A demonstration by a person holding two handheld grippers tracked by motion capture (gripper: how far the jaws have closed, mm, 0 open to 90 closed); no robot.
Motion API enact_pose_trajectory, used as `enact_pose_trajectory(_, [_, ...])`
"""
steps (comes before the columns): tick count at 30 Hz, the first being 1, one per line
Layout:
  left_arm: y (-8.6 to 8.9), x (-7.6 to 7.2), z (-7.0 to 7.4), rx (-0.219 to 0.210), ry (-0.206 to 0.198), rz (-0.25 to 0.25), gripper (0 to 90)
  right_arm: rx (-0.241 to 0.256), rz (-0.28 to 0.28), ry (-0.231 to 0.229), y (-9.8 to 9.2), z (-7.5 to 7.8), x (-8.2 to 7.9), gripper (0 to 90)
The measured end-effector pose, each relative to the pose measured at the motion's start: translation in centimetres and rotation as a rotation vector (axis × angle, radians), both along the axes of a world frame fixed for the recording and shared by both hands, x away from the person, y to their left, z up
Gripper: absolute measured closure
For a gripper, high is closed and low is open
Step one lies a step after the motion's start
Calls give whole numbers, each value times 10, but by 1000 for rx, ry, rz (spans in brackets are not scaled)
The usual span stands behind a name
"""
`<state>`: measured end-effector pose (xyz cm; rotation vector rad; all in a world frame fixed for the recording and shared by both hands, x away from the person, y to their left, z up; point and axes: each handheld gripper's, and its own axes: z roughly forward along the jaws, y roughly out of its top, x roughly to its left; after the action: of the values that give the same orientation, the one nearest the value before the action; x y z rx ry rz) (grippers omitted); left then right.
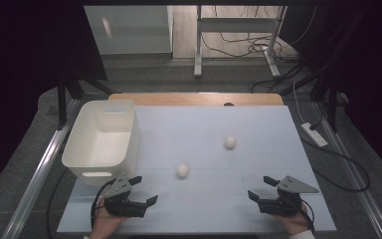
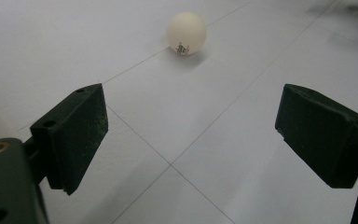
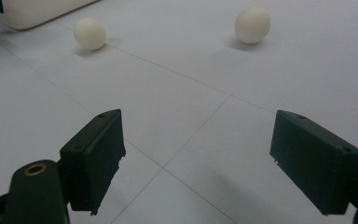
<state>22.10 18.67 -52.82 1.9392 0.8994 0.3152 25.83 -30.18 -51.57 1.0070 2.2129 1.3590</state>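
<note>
Two white eggs lie on the pale mat [image 1: 268, 129]. The near egg [image 1: 182, 170] [image 2: 186, 32] [image 3: 90, 33] sits mid-table and carries a small printed mark. Farther back and to the right lies the far egg [image 1: 230, 142] [image 3: 252, 24]. My left gripper [image 1: 146, 189] [image 2: 191, 135] is held at the front left, open and empty, its jaws pointing toward the near egg a short way ahead. At the front right my right gripper [image 1: 258, 187] [image 3: 196, 158] is also open and empty, well short of both eggs.
A white plastic bin [image 1: 102, 139] [image 3: 32, 11] stands at the mat's left side, just behind the left gripper. A wooden table edge [image 1: 194, 98] runs along the back. Cables and a desk frame [image 1: 238, 45] lie on the floor beyond.
</note>
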Motion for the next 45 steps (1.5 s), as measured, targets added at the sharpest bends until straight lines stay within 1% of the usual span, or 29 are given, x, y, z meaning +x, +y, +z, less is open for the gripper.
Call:
enact_pose_trajectory(9, [0, -1, 1, -7, -1, -4, 103, -7, -17, 4, -1, -2, 2, 175])
enact_pose_trajectory(18, [1, 0, 1, -8, 3, 1, 103, -13, -18, 8, 1, -3, 5, 176])
enact_pose_trajectory(28, [-1, -1, 0, -11, 5, 5, 103, -9, -19, 12, 2, -5, 9, 176])
enact_pose_trajectory(32, [-1, -2, 0, -7, 5, 7, 103, -8, -15, 7, 2, -5, 9, 176])
enact_pose_trajectory(35, [0, -3, 0, -7, 6, 12, 103, -16, -10, 4, 2, -4, 9, 176])
enact_pose_trajectory(45, [-2, -6, 3, -3, -1, 14, 103, -19, -25, -2, 3, -3, 8, 164])
